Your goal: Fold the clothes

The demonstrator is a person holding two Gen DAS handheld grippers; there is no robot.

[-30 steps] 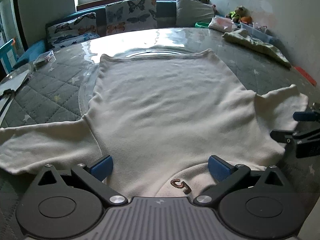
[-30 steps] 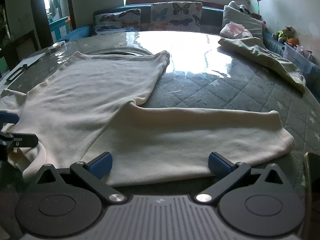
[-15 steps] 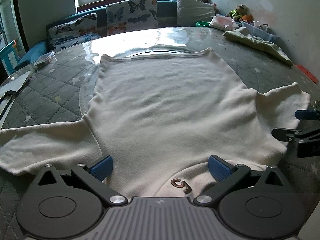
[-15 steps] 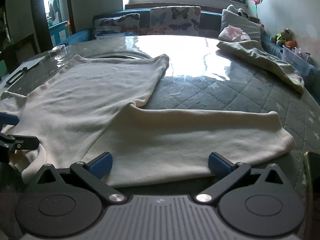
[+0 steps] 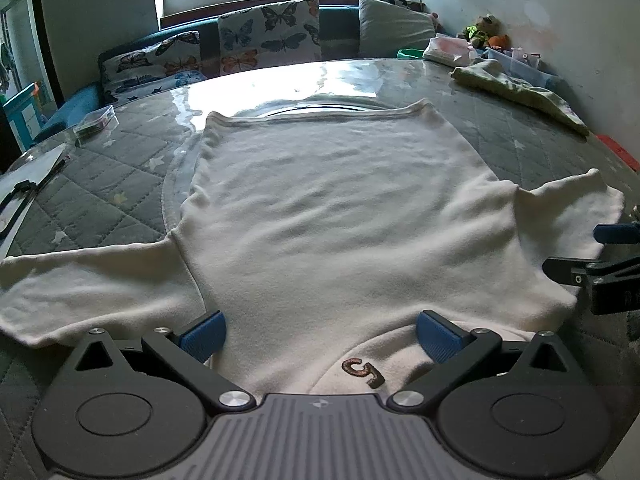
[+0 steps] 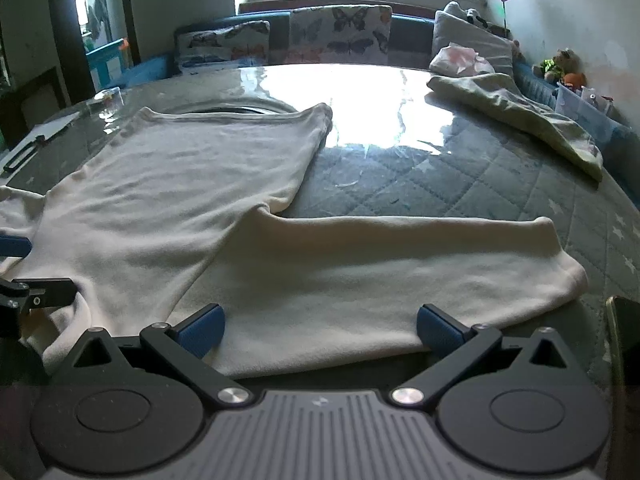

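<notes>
A cream long-sleeved sweater [image 5: 332, 216] lies flat on the quilted table, hem far, neck near, both sleeves spread out. My left gripper [image 5: 320, 332] is open above the collar, where a brown "5" label [image 5: 362, 372] shows. My right gripper [image 6: 320, 330] is open at the near edge of the right sleeve [image 6: 384, 268]. The sweater's body [image 6: 172, 196] lies to the left in the right wrist view. Each gripper shows at the edge of the other's view: the right one [image 5: 600, 256], the left one [image 6: 24, 276].
A pale green garment [image 6: 516, 116] and a pink bundle [image 6: 460, 60] lie at the far right of the table. A small clear box [image 5: 96, 120] and a paper with a dark tool [image 5: 28, 188] lie at the far left. A sofa with butterfly cushions [image 5: 268, 36] stands behind.
Both cameras have risen and tilted slightly, so the far table and window show more. The sweater has not moved and both grippers stay open.
</notes>
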